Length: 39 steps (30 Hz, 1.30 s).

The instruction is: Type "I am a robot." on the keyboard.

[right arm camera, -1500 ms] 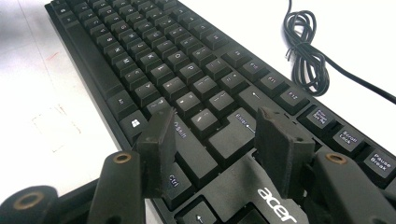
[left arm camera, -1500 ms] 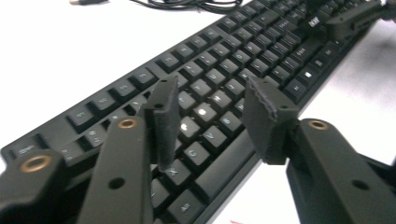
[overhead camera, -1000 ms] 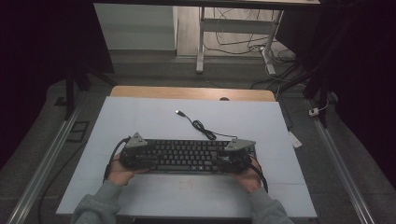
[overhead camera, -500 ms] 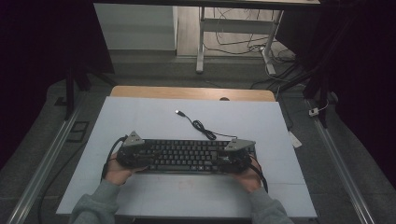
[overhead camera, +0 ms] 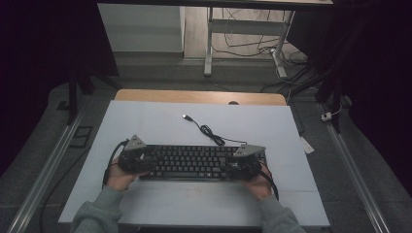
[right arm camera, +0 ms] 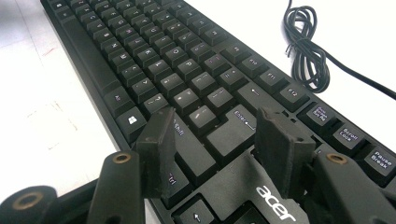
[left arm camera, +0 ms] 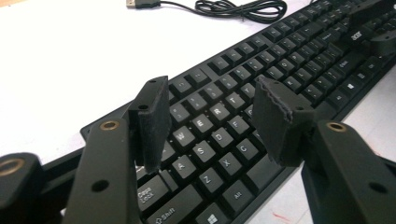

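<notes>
Keyboard [overhead camera: 192, 161] lies flat near table's [overhead camera: 145, 116] front edge, a gripper over each end. Left gripper [left arm camera: 210, 121] and right gripper [right arm camera: 215, 140] gape wide, holding nothing (pads hover above keys). Lower both evenly, w/ jaws clearing the cable [overhead camera: 209, 131].

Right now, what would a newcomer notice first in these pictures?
A black keyboard lies across the near part of the white table, with the left gripper over its left end and the right gripper over its right end, both open. Behind it, its cable lies coiled on the table.
</notes>
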Each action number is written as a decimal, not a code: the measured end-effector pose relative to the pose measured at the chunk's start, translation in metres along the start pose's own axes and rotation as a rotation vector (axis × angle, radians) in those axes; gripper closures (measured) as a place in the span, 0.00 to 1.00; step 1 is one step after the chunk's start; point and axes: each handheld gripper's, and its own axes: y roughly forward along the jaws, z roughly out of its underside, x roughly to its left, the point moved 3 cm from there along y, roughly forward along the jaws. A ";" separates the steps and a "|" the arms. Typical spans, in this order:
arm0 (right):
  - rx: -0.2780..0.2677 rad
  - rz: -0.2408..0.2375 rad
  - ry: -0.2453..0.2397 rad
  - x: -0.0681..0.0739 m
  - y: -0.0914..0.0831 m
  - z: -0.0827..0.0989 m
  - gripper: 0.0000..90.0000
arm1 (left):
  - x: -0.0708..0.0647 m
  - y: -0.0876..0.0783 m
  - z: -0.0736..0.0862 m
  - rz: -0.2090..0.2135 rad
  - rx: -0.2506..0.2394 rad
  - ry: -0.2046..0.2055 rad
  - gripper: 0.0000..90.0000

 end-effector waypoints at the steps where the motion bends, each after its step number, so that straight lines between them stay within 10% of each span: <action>1: -0.001 -0.001 0.000 0.000 0.000 0.000 0.53 | 0.001 0.000 0.000 -0.002 -0.001 -0.003 0.52; 11: 0.001 -0.002 -0.003 0.000 0.001 0.000 0.53 | 0.007 0.000 0.002 -0.013 0.012 -0.009 0.58; 25: 0.009 0.002 -0.010 0.001 0.002 0.000 0.53 | 0.009 0.010 0.011 -0.038 0.122 0.037 0.99; 39: 0.017 0.001 -0.011 0.001 0.003 0.001 0.53 | 0.008 0.020 0.018 -0.047 0.193 0.053 0.99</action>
